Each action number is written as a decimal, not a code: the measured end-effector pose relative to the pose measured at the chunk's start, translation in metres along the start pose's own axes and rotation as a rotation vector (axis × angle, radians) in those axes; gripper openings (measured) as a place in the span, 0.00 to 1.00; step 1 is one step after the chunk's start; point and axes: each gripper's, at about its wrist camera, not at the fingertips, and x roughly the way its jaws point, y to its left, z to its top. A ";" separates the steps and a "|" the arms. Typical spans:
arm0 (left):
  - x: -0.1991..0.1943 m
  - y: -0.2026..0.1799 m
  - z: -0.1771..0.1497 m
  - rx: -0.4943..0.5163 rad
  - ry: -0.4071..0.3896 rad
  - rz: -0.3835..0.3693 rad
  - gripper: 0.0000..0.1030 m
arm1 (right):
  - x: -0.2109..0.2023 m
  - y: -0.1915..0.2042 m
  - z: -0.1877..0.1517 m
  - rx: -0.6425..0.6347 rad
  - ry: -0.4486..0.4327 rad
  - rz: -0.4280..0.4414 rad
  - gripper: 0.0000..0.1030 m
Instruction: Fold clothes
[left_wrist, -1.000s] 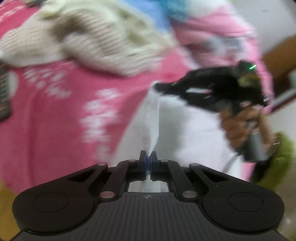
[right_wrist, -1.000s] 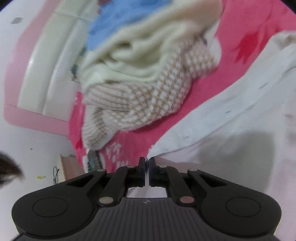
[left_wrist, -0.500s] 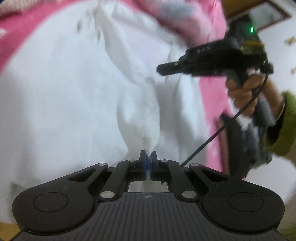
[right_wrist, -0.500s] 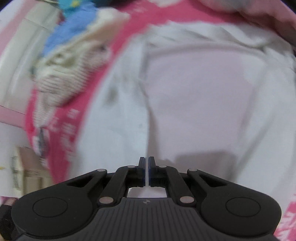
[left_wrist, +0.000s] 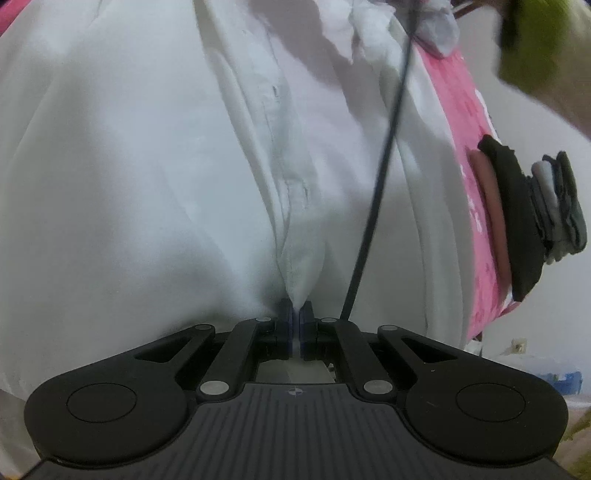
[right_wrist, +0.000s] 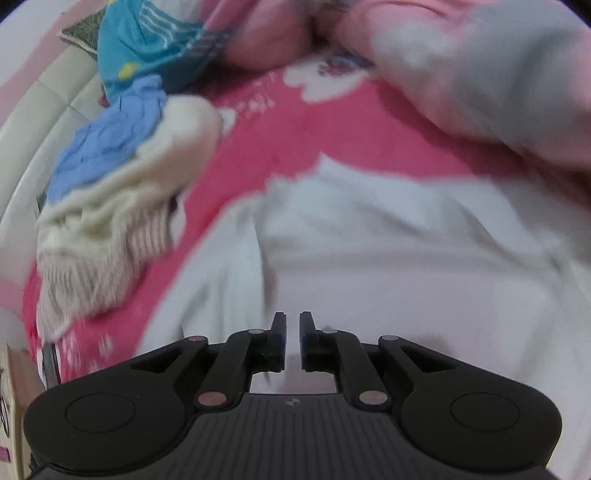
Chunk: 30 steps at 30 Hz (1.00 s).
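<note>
A white shirt (left_wrist: 147, 166) lies spread over the pink patterned bedspread (left_wrist: 458, 110) and fills most of the left wrist view. My left gripper (left_wrist: 294, 314) is shut on a pinched edge of the shirt beside its button placket, and the cloth rises in a ridge from the pads. In the right wrist view the same white shirt (right_wrist: 388, 258) lies flat below my right gripper (right_wrist: 291, 325), whose fingers stand slightly apart with nothing between them, just above the cloth.
A heap of unfolded clothes (right_wrist: 110, 206), cream knit, blue and teal, lies at the left on the bedspread (right_wrist: 332, 129). A stack of folded dark garments (left_wrist: 524, 214) sits at the bed's right edge. A black cable (left_wrist: 384, 166) crosses the shirt. A green sleeve (left_wrist: 535, 40) shows at top right.
The right gripper has let go of the shirt and now stands open above it. The shirt has been lowered flat onto the bed. The left gripper keeps its hold.
</note>
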 end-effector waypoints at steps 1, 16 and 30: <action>-0.001 0.000 0.001 -0.005 0.000 -0.006 0.01 | 0.010 0.007 0.011 -0.009 -0.007 -0.015 0.25; -0.007 -0.005 0.012 -0.055 0.000 -0.081 0.01 | 0.035 0.009 0.040 0.080 -0.136 -0.070 0.01; -0.013 0.006 0.029 -0.041 0.028 -0.130 0.01 | -0.030 -0.098 -0.005 0.220 -0.286 -0.246 0.01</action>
